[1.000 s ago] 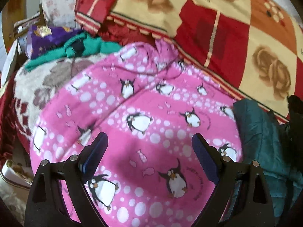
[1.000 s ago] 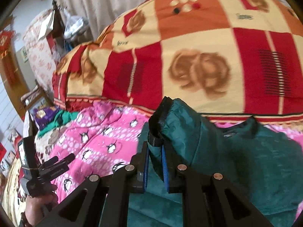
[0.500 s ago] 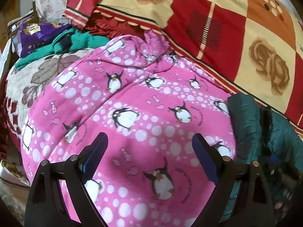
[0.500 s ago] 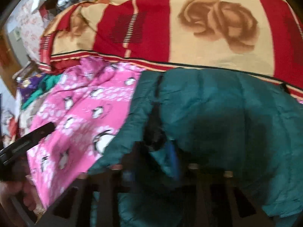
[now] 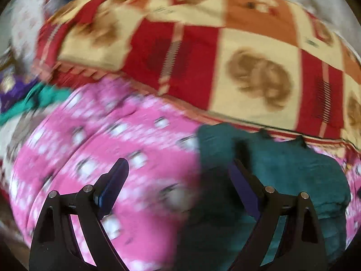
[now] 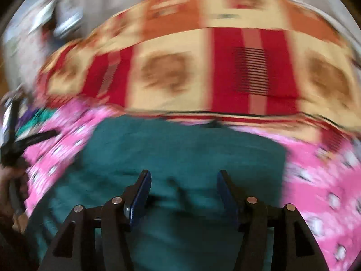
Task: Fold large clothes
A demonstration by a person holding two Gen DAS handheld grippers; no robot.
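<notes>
A dark teal garment (image 6: 185,153) lies spread on a pink penguin-print blanket (image 6: 315,180). My right gripper (image 6: 183,185) is open and empty just above the garment's near part. In the left wrist view the teal garment (image 5: 282,171) lies at the right on the pink blanket (image 5: 112,140). My left gripper (image 5: 178,176) is open and empty over the garment's left edge, its right finger (image 5: 243,180) over the teal cloth. The left gripper also shows in the right wrist view (image 6: 13,140), held in a hand at the far left. Both views are blurred.
A red, cream and orange rose-print blanket (image 5: 225,56) rises behind the garment and also shows in the right wrist view (image 6: 203,67). Purple and green clothes (image 5: 27,99) lie at the far left. A pale curtain or wall (image 6: 112,0) is behind.
My right gripper has let go of the teal garment's fold and opened; the garment now lies flat. My left gripper has swung right, over the garment's left edge.
</notes>
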